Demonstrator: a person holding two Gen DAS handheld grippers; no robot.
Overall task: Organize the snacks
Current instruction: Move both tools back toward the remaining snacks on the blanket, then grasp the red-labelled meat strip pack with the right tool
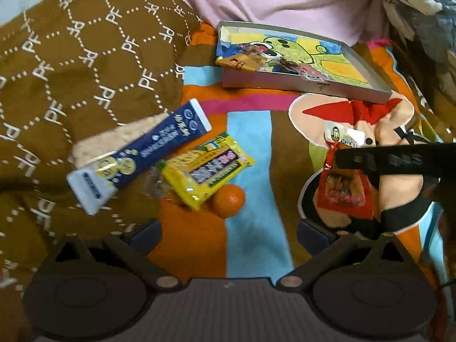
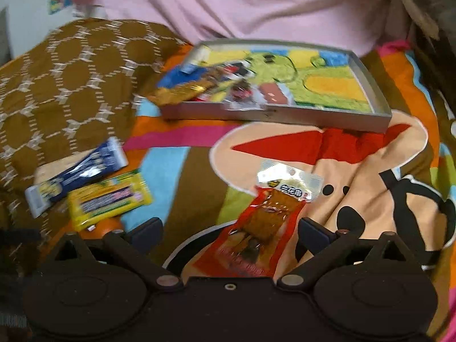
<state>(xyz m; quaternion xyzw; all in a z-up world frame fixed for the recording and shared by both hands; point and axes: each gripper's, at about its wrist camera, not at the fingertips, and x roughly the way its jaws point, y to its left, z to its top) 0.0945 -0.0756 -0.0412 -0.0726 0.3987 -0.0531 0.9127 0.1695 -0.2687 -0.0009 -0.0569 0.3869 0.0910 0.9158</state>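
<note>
Right wrist view shows the right gripper (image 2: pixel 230 232) with its jaws spread wide, and the red snack packet (image 2: pixel 258 229) lies flat between them on the colourful cartoon blanket (image 2: pixel 182 168), not pinched. Behind it sits the shallow grey tray (image 2: pixel 367 116) with a few snacks inside. Left wrist view shows the left gripper (image 1: pixel 229 232) also wide apart, over bare blanket, near the orange (image 1: pixel 228 201), the yellow packet (image 1: pixel 206 168) and the blue packet (image 1: pixel 139 156).
</note>
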